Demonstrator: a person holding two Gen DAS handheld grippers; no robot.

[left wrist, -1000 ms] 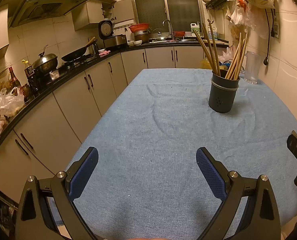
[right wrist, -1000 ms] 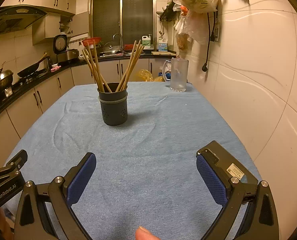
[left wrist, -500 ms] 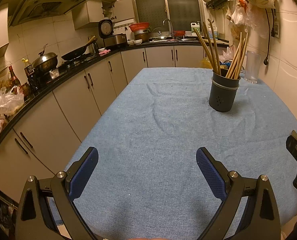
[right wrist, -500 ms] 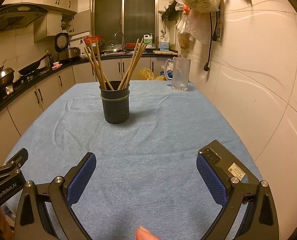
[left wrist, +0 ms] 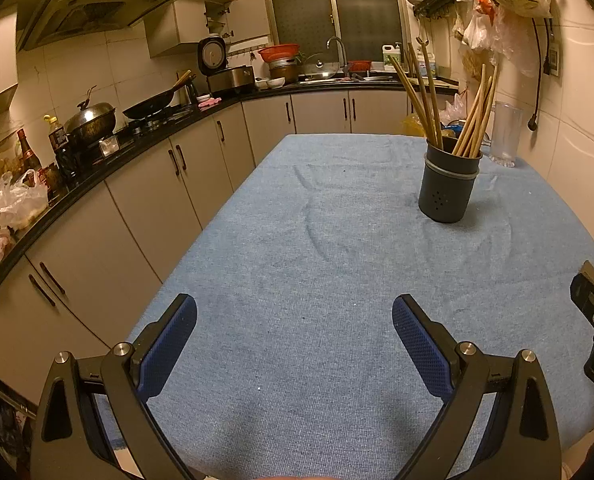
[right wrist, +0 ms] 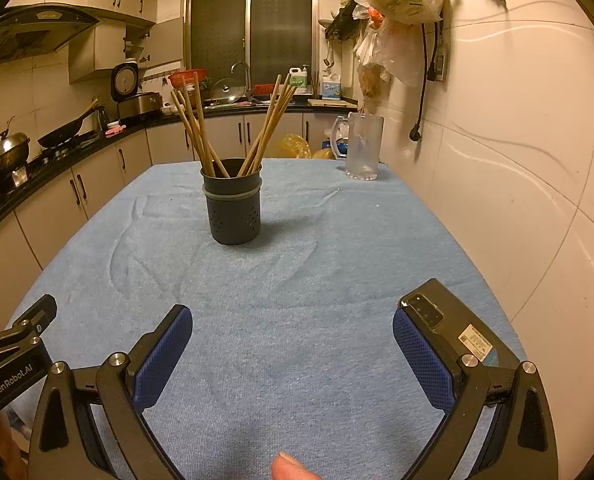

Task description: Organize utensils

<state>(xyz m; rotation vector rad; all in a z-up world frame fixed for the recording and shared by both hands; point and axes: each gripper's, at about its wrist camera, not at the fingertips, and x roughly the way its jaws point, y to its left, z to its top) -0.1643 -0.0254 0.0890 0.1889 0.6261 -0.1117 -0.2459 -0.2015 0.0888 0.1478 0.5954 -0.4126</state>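
Wooden chopsticks (right wrist: 201,132) splayed in dark perforated holder (right wrist: 233,210); both grippers' jaws wide, empty.

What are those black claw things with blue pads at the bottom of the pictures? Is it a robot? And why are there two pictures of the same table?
It is not a robot. A person holds two grabbing tools, one in each hand. Each tool has a little camera that looks out along its two fingers, so you get two pictures: one from the left gripper and one from the right gripper. The blue parts are soft pads for gripping. Both tools are wide open and hold nothing. The table has a blue cloth on it. A dark holder full of wooden chopsticks stands on it, and a clear jug stands farther back near the wall. The pink bit at the bottom is the person's fingertip.
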